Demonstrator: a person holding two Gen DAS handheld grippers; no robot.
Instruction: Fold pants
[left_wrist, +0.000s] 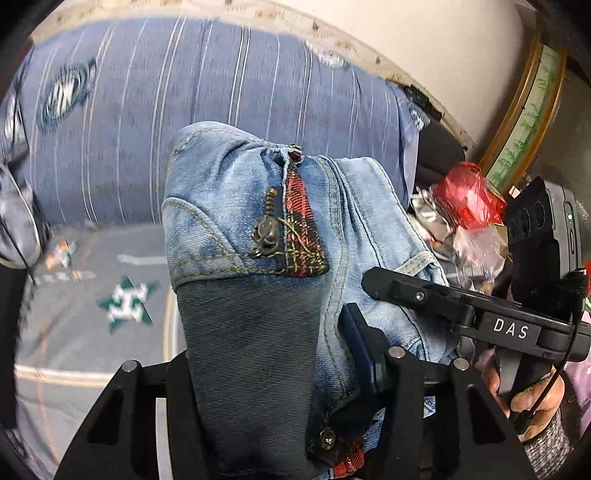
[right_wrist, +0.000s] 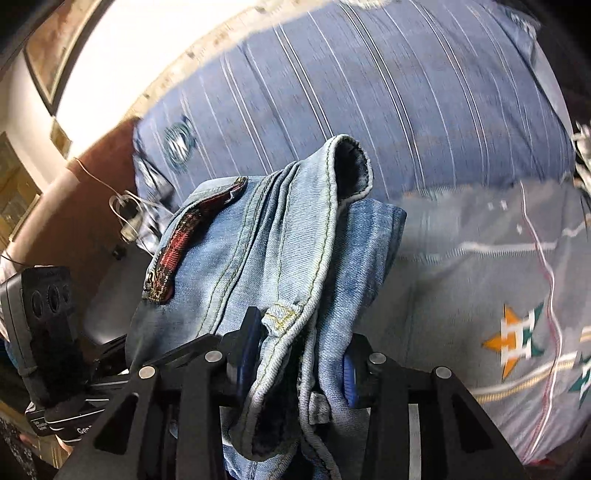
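From the left wrist, the jeans (left_wrist: 258, 236) fill the middle of the view, bunched and lifted off the bed (left_wrist: 92, 295), with a zip pocket (left_wrist: 266, 229) trimmed in red plaid facing the camera. The left gripper (left_wrist: 266, 373) has denim packed between its fingers (left_wrist: 354, 332), so it looks clamped on the jeans, though only one blue pad shows clearly and the other is hidden behind cloth. The right gripper (left_wrist: 413, 291) reaches in from the right, held by a hand (left_wrist: 528, 398), its tip touching the lighter denim; its fingers cannot be judged from here. A striped pillow (left_wrist: 221, 92) lies behind, and crinkled red wrapping (left_wrist: 469, 195) sits to the right. From the right wrist, the right gripper (right_wrist: 295, 354) has its fingers (right_wrist: 247, 347) closed on a thick fold of waistband or seam, blue pads pressing either side, and a hem opening (right_wrist: 351, 162) sticks up above. The left gripper (right_wrist: 55, 332) appears at the lower left edge. The blur suggests the cloth is in motion. My reading is that the jeans are gathered in the air, mid-fold or about to be laid out. The next move likely calls for spreading both grips apart to flatten the cloth, then lowering it onto the bed.
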